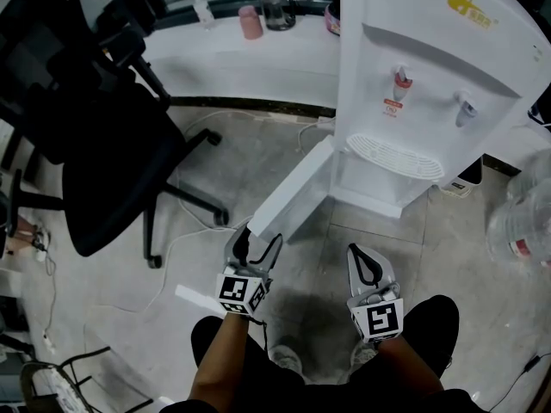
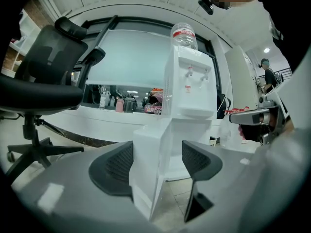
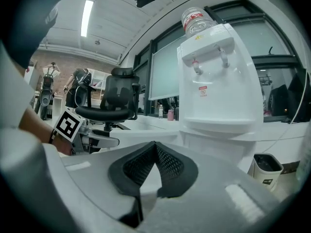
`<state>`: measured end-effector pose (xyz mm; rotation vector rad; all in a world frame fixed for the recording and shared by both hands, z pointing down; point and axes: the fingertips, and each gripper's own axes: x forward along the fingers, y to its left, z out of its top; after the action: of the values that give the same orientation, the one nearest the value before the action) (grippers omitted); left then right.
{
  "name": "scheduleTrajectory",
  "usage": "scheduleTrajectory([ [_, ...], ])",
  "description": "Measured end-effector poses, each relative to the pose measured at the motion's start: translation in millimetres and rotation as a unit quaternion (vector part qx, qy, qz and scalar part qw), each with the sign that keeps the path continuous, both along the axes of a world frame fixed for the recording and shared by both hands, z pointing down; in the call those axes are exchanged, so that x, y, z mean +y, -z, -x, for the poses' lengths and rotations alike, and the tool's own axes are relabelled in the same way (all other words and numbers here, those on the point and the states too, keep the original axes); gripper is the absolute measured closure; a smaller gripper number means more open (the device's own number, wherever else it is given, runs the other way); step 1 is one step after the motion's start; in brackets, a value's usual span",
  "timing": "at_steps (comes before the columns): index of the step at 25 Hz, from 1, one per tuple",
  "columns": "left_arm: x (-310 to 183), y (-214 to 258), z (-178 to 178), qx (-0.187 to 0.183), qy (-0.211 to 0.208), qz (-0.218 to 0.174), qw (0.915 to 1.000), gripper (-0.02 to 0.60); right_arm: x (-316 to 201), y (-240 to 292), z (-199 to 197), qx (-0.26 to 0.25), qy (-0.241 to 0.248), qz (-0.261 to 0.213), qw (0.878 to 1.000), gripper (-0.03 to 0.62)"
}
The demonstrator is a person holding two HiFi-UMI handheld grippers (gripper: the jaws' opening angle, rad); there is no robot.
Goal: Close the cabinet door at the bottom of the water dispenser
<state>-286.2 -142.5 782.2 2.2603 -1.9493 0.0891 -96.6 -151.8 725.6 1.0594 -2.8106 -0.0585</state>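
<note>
The white water dispenser (image 1: 430, 58) stands at the upper right, and its bottom cabinet door (image 1: 293, 188) is swung wide open toward me. My left gripper (image 1: 256, 241) is at the door's free edge. In the left gripper view, the door (image 2: 148, 169) stands between the spread pads (image 2: 114, 166), with a gap on the right side, so the left gripper (image 2: 155, 161) is open around it. My right gripper (image 1: 366, 261) hangs to the door's right, in front of the dispenser (image 3: 218, 81). Its tips meet, so the right gripper (image 3: 155, 147) is shut on nothing.
A black office chair (image 1: 103, 153) stands close on the left, with cables on the floor around it. Behind runs a white counter (image 1: 224, 58) with a pink cup (image 1: 250, 22) and bottles. A clear water jug (image 1: 521, 222) sits at the right, and a small bin (image 3: 266, 171) beside the dispenser.
</note>
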Motion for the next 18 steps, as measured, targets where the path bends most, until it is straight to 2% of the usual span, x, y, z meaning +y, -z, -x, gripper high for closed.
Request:
scheduleTrajectory([
  [9,12.6,0.3,-24.6,0.0,-0.02,0.002,0.9998,0.25,-2.8,6.9,-0.5,-0.009,-0.01,-0.002,1.0,0.591],
  [15,22.6,-2.4,-50.5,0.011,-0.045,0.017,0.9988,0.256,-6.7,9.9,-5.5,-0.019,-0.032,0.01,0.999,0.591],
  [18,25.4,0.5,-66.1,0.015,-0.062,0.009,0.9979,0.268,-7.0,14.5,-7.5,-0.027,-0.038,0.009,0.999,0.591],
])
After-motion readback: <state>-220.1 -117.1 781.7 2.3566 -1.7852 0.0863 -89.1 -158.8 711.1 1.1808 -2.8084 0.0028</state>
